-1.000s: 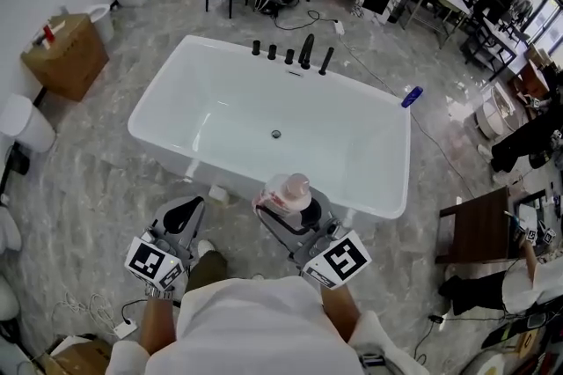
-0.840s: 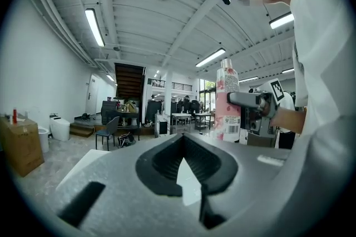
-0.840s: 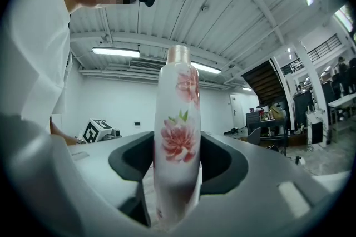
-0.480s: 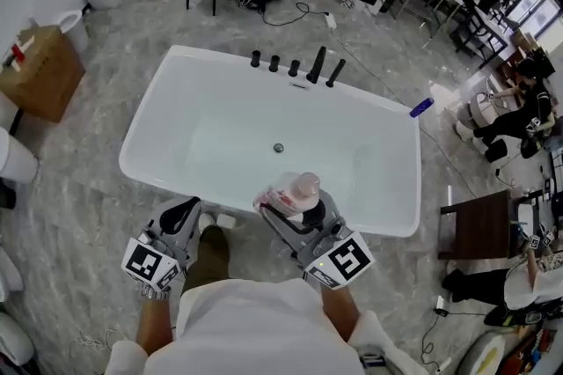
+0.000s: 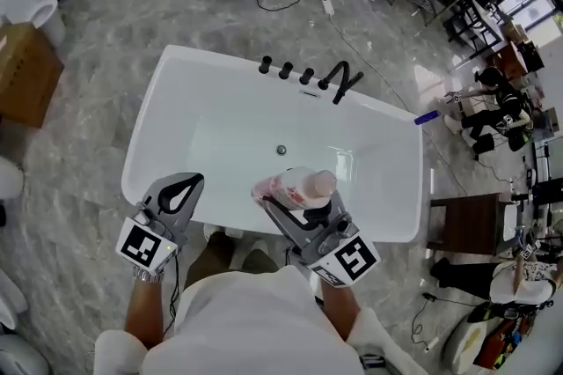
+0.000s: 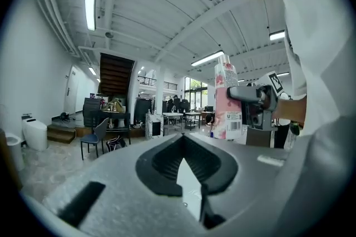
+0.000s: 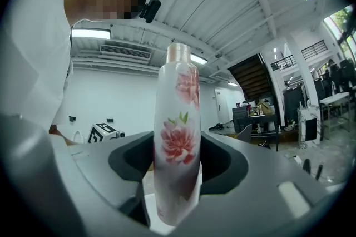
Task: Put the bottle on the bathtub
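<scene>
Head view: we carry the flowered bottle [image 5: 303, 185] in the right tongs [image 5: 290, 199], held over the near side of the white bathtub [image 5: 220, 122] and not touching it. Right gripper view confirms the pinch: the tongs clamp the lower body from both sides, bottle upright, pinkish cap [image 7: 179, 51] up. The left tongs [image 5: 180, 188] hang beside, near the tub's near-left corner. Left gripper view shows them pressed together w/ nothing between.

Step in hand, as we judge it: approach nearly done, placing not yet begun. To do it well we'd pick a flat stretch of rim [image 5: 387, 228] w/ room for the whole base. We'd stay away from the black tap fittings [image 5: 339, 81] on the far side. Bring the bottle down vertical, no tilt, till the base bears fully on the rim. Then spread the tongs slowly and pull straight back w/o brushing it.

Risk: the bottle is tall & narrow, and the rim looks glossy and slim. An off-centre set-down could send it sliding into the tub or onto the floor [image 5: 106, 56]. The left tongs aren't needed, so keep them clear.
</scene>
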Tool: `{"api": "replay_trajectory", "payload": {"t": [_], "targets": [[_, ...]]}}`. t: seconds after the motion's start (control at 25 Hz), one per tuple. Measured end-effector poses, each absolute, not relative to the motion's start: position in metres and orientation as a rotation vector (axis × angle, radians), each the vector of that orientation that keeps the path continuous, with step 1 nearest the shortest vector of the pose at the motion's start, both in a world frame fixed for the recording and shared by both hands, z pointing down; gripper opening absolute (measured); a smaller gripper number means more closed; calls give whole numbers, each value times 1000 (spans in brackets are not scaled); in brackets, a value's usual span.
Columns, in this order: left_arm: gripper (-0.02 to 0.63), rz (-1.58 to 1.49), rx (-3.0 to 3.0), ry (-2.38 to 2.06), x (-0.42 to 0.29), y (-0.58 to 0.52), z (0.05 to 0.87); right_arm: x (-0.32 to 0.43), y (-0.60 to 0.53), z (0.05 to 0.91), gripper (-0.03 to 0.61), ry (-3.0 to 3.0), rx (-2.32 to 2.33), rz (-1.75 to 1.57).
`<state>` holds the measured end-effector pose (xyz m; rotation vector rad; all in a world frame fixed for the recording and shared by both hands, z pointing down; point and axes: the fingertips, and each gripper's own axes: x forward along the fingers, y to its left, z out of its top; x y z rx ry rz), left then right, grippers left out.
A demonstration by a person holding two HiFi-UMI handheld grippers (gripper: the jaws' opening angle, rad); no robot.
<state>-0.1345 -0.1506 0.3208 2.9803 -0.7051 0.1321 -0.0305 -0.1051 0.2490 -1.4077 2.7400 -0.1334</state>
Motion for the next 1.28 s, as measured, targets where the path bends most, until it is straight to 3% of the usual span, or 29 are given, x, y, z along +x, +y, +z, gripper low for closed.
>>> {"api": "replay_trajectory", "payload": {"t": [0.72,1.28], "targets": [[2,160,2875,-716,-82,-182,353,18,-165,262,242,2795,-1359,-132],[2,151,2771,-711,-54,-313,479,46,-367,377,241,2766,-1408,-53]]}}
